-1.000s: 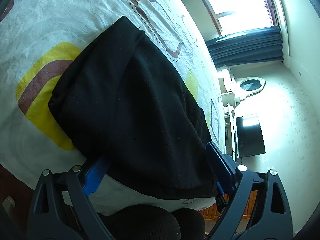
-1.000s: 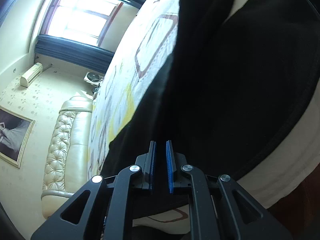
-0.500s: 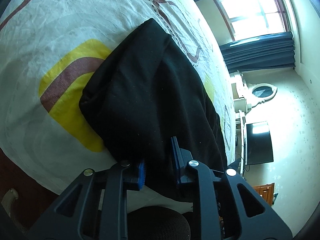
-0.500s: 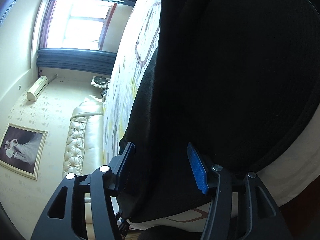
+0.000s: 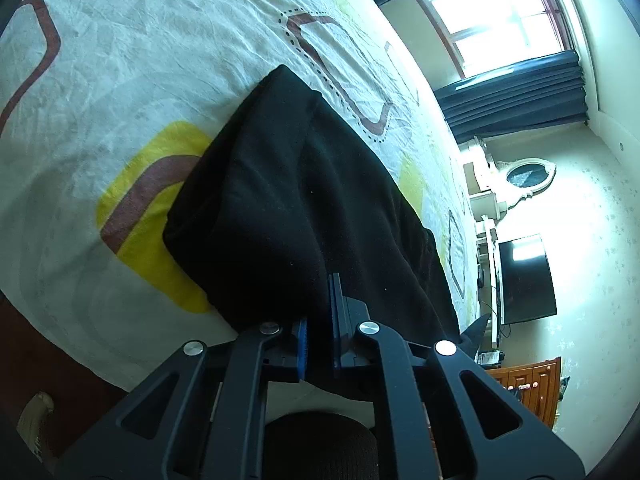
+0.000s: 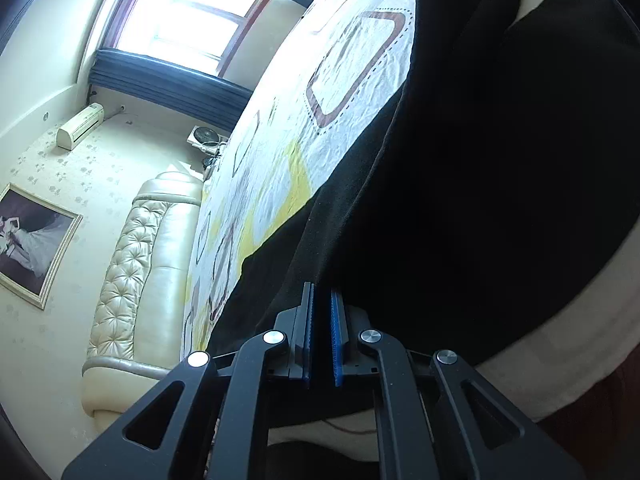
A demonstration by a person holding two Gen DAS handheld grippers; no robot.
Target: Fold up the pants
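Left wrist view: your left gripper (image 5: 320, 320) is clamped on the near edge of the black pants (image 5: 296, 216), its 2 blue pads pressed narrow with a fold of the dark cloth caught between them. The pants lie folded into a thick bundle on the bedspread (image 5: 132, 80), close to the near edge of the bed, and the bundle covers part of a yellow and brown patch in the print. The far end of the bundle reaches toward the middle of the bed, where a brown dotted outline shows just beside it. Beyond the far edge of the bed you can see a bright window (image 5: 508, 20), dark blue curtains (image 5: 520, 96) and a black television (image 5: 526, 276) against the wall.

From the right wrist view, your right gripper (image 6: 322, 332) is likewise pinched tight on the pants (image 6: 480, 184), with a ridge of black cloth rising from between its 2 blue pads. The cloth fills most of this view and drapes to the near edge of the bed, where the pale side of the bedspread (image 6: 352, 92) shows beneath it. A cream tufted headboard (image 6: 132, 264) stands at the far left end of the bed, with a framed picture (image 6: 32, 248) on the wall beside it and an air conditioner (image 6: 80, 126) below the window (image 6: 192, 12).
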